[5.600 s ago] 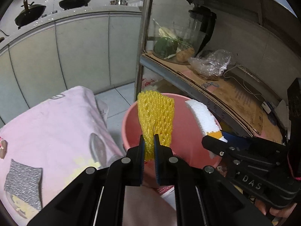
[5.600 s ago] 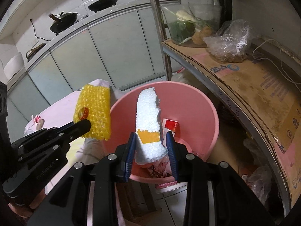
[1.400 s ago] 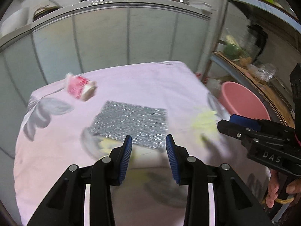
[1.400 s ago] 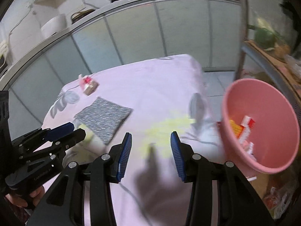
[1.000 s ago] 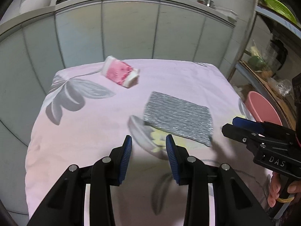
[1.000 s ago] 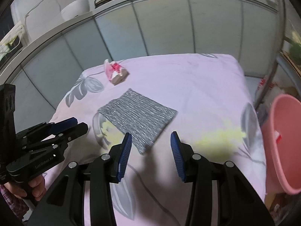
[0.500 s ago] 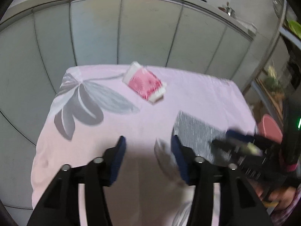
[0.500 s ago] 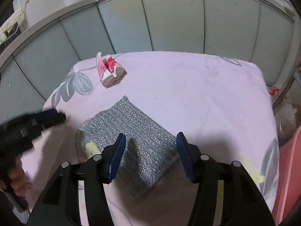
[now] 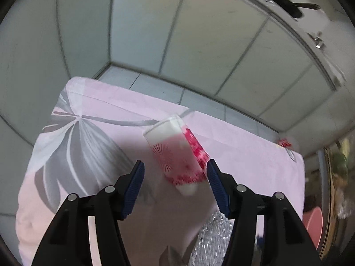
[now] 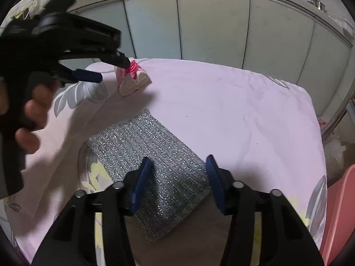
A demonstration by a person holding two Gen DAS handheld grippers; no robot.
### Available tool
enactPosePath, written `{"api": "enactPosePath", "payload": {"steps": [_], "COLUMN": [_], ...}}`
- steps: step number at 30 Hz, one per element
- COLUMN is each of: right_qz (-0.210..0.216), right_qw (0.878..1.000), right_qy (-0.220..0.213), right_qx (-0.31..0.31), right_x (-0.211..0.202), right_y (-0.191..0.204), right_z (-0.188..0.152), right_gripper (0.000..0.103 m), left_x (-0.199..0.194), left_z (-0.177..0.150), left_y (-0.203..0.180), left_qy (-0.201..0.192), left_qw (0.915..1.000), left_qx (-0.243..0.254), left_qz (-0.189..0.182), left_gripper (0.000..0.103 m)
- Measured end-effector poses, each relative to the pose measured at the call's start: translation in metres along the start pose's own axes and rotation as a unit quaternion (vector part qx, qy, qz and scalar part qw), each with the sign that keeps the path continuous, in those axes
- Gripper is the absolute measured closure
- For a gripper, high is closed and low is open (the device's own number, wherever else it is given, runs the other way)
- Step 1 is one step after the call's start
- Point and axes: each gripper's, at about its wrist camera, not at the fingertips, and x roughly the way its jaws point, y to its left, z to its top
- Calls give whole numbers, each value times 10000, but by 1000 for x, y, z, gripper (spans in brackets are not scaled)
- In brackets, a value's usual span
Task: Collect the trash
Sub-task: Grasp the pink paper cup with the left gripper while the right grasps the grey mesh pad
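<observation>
Glittery silver mat (image 10: pixel 150 166), crushed paper cup (image 9: pixel 177 153) — floral cloth (image 10: pixel 233 102)

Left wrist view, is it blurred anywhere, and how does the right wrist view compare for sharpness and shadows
Left wrist view: soft throughout, the crushed paper cup smeared, the right edge streaked; a grey shadow lies on the pink cloth. Right wrist view: sharper, the silver foil sheet crisp, but the left gripper and the hand holding it are blurred; shadows darken the cloth beneath. Both views bow the cabinets.
</observation>
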Motion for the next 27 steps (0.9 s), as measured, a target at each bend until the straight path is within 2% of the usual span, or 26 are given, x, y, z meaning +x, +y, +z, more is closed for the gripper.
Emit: {"api": "enactPosePath", "payload": {"steps": [3,5,7,10,12,13,15,16,21,27], "right_qz": [98,187,221,253,273,282,419,494,875,986], "right_qw": [9996,9990,9987,9986,9986,9986,9980,9974,9931,9923], "right_qy": [-47,-63,-70,-68,-59,-52,-5,25,134,42], "right_qx": [264,408,459,460,442,438,483,519,765,749], "right_x": [-2,-3,-3,-5,-7,-9,-11,-13,-22,-39], "right_y": [-11,-17,-20,-23,-25,-24,-23,-25,-26,-18], "right_z": [0,0,0,0,-2,-2,-4,-5,-14,-25], "right_gripper": [72,76,79,82,85,86,95,96,100,100], "left_x": [9,10,8,2,-3,-5,-8,-9,-21,-50], "left_z": [2,2,1,-3,-6,-8,-9,-10,-17,-32], "left_y": [0,1,0,1,1,0,3,5,12,22], "left_qy": [47,-29,-58,-128,-169,-177,-186,-184,-329,-578], "left_qw": [9999,9999,9999,9997,9992,9990,9989,9987,9972,9944], "left_qx": [-61,-15,63,216,363,404,431,451,599,758], "left_qz": [120,144,83,51,-17,-38,-88,-139,-291,-462], "left_gripper": [46,45,51,64,80,83,96,98,100,100]}}
